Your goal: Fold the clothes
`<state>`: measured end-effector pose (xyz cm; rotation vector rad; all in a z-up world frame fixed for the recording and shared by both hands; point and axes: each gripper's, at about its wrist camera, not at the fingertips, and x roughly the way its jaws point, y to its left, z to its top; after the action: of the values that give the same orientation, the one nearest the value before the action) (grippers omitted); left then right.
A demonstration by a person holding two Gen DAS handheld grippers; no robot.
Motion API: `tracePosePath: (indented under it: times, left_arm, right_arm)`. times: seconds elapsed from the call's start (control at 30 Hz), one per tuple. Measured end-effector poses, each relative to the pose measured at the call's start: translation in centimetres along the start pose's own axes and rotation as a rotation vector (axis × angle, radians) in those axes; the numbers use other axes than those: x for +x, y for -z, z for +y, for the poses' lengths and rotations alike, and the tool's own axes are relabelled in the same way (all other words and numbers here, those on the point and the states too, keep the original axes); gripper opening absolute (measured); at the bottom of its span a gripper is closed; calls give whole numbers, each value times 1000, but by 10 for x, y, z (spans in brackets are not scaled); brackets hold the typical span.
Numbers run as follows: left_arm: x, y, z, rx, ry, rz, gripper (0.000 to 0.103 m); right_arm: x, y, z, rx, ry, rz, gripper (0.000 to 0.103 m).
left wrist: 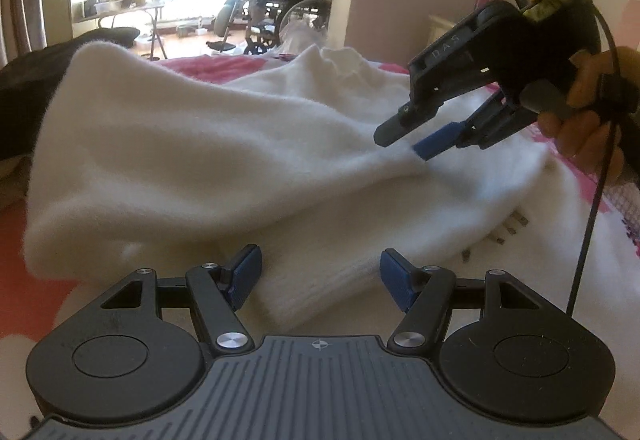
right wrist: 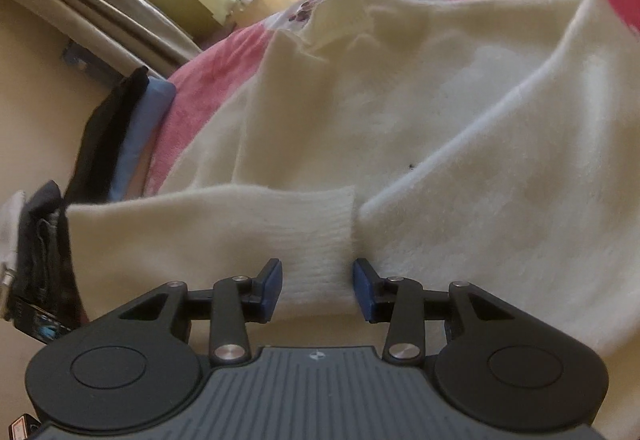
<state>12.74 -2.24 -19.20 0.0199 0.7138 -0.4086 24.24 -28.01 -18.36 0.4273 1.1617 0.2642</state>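
Two hand-held grippers worked a white sweater (left wrist: 208, 144) spread on a pink bed cover (left wrist: 216, 66). From the left wrist, the left hand-held gripper (left wrist: 320, 280) hung wide and empty over a folded sleeve, while the right hand-held gripper (left wrist: 416, 142) stood parted just above the cloth. From the right wrist, its pads (right wrist: 366, 290) straddled the ribbed cuff (right wrist: 320, 236) without pressing. Sleeve folding seemed underway; closing on the cuff looked next. A wheelchair (left wrist: 288, 8) stood beyond.

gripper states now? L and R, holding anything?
Left gripper: open, holding nothing, over the white sweater.
Right gripper: open, pads either side of the ribbed sleeve cuff, not clamped on it.
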Motion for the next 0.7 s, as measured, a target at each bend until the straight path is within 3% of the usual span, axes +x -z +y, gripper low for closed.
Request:
tracePosePath:
  times: [0.17,0.5,0.7]
  left_arm:
    - [2,1,-2,12,-3,-13,66]
    - [1,0,-6,37,-12,-21,66]
    - [2,1,-7,44,-20,-22,66]
  right_arm:
    - [-4,4,12,-62,50,-16,7]
    - [-74,1,56,-123,72,-208,4]
    - [-132,-5,62,-163,160,-321,4]
